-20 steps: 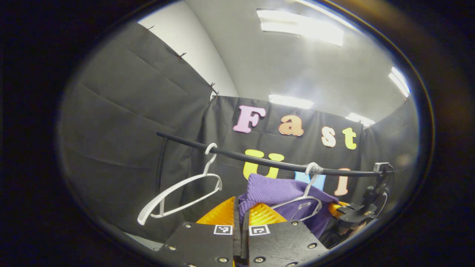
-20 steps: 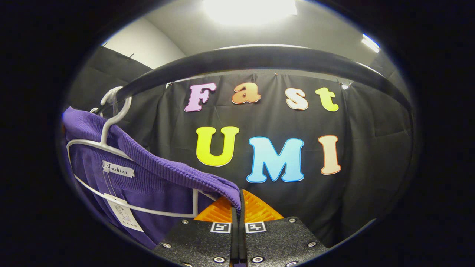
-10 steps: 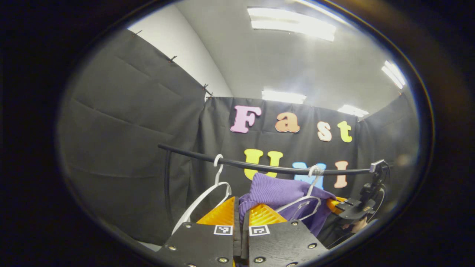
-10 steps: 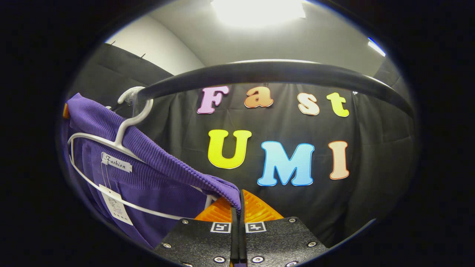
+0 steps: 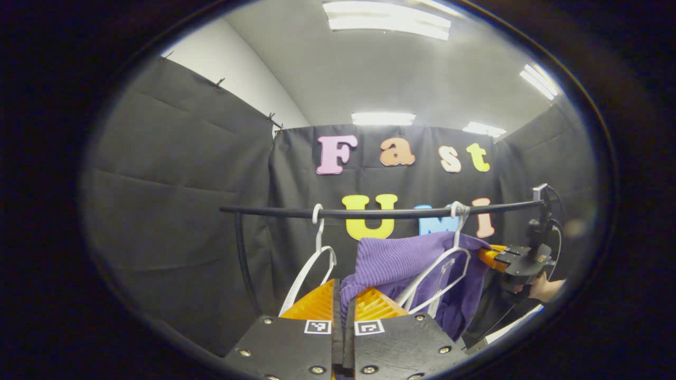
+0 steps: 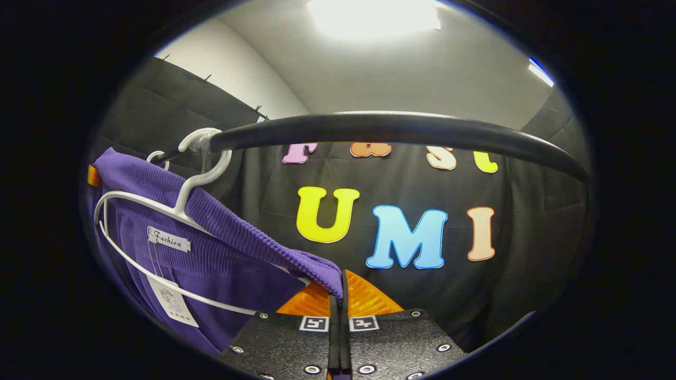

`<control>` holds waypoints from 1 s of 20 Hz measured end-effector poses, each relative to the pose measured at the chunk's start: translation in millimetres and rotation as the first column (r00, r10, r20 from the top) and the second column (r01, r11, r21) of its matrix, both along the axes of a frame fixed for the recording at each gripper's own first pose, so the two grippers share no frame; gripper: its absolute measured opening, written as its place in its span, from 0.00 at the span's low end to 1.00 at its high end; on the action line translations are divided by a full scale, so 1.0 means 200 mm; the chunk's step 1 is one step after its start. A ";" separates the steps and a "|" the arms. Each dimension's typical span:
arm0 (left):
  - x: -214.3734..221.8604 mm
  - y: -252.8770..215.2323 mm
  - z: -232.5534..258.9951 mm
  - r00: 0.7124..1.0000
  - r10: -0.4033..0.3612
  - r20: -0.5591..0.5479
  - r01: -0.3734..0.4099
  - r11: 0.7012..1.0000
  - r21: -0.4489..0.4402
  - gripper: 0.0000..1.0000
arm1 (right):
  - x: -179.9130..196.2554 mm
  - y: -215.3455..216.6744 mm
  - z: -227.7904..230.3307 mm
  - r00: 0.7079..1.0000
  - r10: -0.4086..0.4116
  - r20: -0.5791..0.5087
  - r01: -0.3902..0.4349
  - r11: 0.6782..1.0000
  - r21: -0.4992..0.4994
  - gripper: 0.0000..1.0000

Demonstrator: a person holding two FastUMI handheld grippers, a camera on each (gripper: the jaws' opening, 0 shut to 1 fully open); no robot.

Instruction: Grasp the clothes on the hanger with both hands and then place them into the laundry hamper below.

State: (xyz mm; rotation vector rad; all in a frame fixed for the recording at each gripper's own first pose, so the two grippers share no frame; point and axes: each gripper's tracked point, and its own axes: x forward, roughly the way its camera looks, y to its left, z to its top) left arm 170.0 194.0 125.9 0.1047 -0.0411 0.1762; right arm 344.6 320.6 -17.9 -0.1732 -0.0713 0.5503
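Purple knitted clothes hang from a white hanger on the black rail, and both tongs hold them at the same time. In the left gripper view, the left tongs are at the bottom, closed narrow, and a fold of the purple fabric goes down into the thin gap between the two fingers, so both fingers press on it. From there the fabric rises up and to the right, over the hanger. Its hook sits on the rail, right of the middle. A second white hanger, with nothing on it, hangs on the same rail a little more to the left, near the left tongs. Far at the right side of this view, the right tongs meet the other edge of the clothes, and a hand holds them from below.

In the right gripper view, the right tongs are also closed narrow, and the ribbed edge of the clothes ends exactly between the fingers, pinched there. The fabric goes up to the left along the hanger, whose hook is over the rail. A white neck label and a paper tag hang inside the collar, inside the loop of the hanger. The rail passes close above the right tongs, across the whole view.
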 end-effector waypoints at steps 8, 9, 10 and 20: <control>0.07 0.06 -0.23 0.996 -0.086 -0.004 0.085 0.994 -0.068 0.01 | 0.00 -0.01 -0.01 1.000 -0.022 -0.012 0.022 1.000 -0.019 0.00; 0.09 0.06 -0.26 0.995 -0.097 -0.002 0.097 0.993 -0.070 0.01 | 0.01 -0.01 -0.02 0.999 -0.028 -0.017 0.028 0.999 -0.017 0.00; 0.10 0.05 -0.28 0.994 -0.108 0.000 0.108 0.991 -0.074 0.01 | 0.02 -0.02 -0.02 0.999 -0.034 -0.021 0.034 0.999 -0.016 0.00; 0.17 -0.16 -0.56 0.994 -0.109 0.003 0.108 0.979 -0.171 0.01 | 0.09 -0.12 -0.06 0.996 -0.086 -0.036 0.086 0.996 -0.018 0.00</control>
